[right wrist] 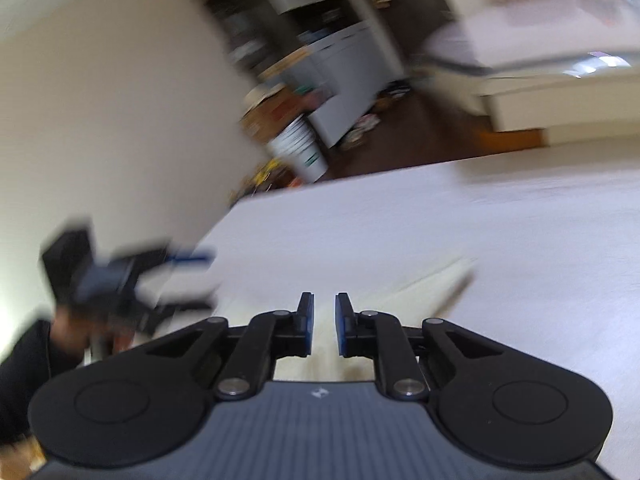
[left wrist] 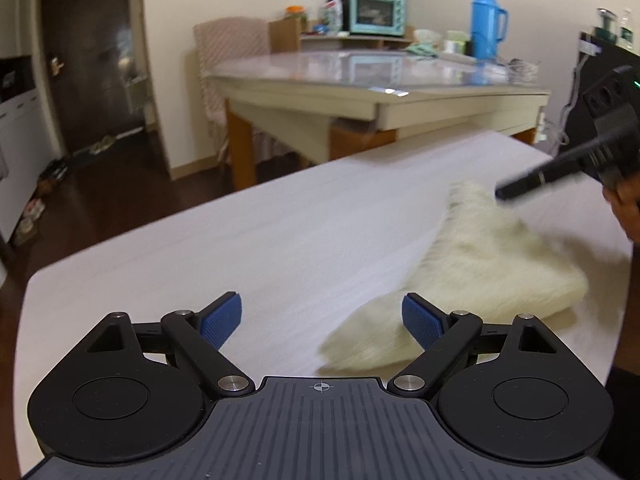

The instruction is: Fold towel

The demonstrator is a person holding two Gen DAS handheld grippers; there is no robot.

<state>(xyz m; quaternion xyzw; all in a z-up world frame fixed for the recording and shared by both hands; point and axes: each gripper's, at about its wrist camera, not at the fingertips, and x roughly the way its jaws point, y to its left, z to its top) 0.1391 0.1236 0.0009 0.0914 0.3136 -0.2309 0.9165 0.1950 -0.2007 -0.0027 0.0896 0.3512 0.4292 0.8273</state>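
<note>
Cream and fluffy, the towel (left wrist: 492, 256) lies on the right part of the bench (left wrist: 248, 248), partly folded. In the left wrist view its long axis runs from the near middle, just in front of the left gripper (left wrist: 322, 320), away toward the far right. One corner is lifted there and points up to the tip of the right gripper (left wrist: 505, 192). The near end lies flat and spreads beside the right blue pad (left wrist: 422, 322); if it touches the pad I cannot tell.

White with a faint wood grain, the bench has a rounded near corner. Behind it stands a second table (left wrist: 360, 80) with a shiny top, which carries a blue jug (left wrist: 486, 26) and a turquoise small oven (left wrist: 376, 12). A dark door (left wrist: 88, 52) and a dark wooden floor (left wrist: 120, 196) are on the left.

The left gripper hovers low over the bench, tilted down, its jaws wide apart with nothing between them. The right gripper (right wrist: 325, 324) is rolled, its view is blurred, and its jaws are nearly together with a narrow gap. From the pictures I cannot tell if cloth is pinched there. A hand (left wrist: 624, 208) holds it at the right edge.
</note>
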